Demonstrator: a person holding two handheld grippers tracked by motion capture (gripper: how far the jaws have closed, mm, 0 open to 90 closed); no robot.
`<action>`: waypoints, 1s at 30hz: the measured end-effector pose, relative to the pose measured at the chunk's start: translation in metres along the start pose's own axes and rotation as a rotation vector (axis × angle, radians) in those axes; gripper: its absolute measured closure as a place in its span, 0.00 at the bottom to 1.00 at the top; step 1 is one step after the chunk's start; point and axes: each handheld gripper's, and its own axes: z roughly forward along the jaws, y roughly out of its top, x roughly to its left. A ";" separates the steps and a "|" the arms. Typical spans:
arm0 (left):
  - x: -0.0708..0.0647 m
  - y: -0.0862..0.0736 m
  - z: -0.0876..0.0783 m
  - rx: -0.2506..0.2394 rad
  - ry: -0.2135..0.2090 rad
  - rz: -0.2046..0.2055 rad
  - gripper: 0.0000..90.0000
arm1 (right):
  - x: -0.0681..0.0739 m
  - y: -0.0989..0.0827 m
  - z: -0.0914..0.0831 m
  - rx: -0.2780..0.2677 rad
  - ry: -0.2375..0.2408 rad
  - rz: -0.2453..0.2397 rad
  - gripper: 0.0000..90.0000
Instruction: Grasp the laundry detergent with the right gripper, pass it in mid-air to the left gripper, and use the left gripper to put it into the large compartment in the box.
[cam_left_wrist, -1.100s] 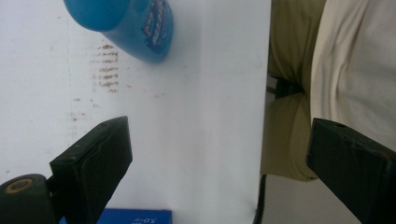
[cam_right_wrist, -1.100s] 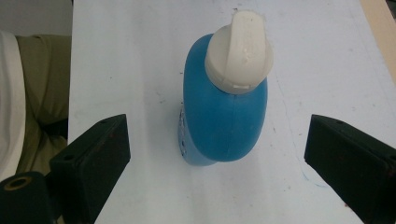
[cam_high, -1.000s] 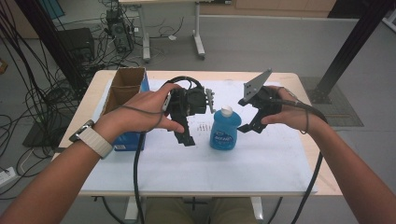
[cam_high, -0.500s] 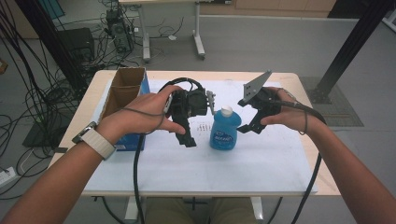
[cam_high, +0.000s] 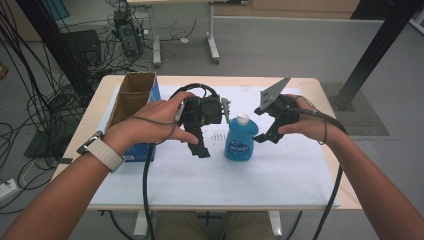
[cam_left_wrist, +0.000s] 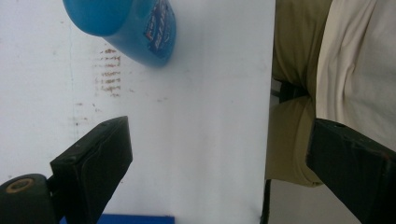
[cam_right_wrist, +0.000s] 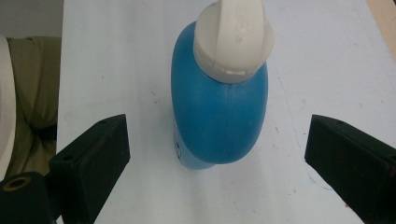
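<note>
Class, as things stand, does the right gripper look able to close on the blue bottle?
Probably yes. The right gripper is open, the bottle stands upright just ahead between its jaws, and nothing lies between them.

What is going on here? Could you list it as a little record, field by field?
Scene: a person at a white table, tongs in each hand
Bottle: blue bottle with a white cap, upright mid-table
Left tongs: open, beside the bottle, not touching it
Right tongs: open, aimed at the bottle, apart from it
Box: open cardboard box at the table's left edge
Likely next: right tongs grip the bottle
</note>
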 end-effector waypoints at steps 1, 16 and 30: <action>0.000 0.000 0.000 -0.001 0.001 0.000 0.08 | 0.000 -0.001 0.001 -0.004 0.001 0.001 0.07; 0.001 0.000 0.001 -0.001 0.001 -0.001 0.08 | -0.003 -0.010 0.009 -0.049 -0.006 0.008 0.07; 0.001 -0.001 0.000 -0.002 0.004 -0.006 0.08 | -0.003 -0.017 0.023 -0.086 0.002 0.005 0.07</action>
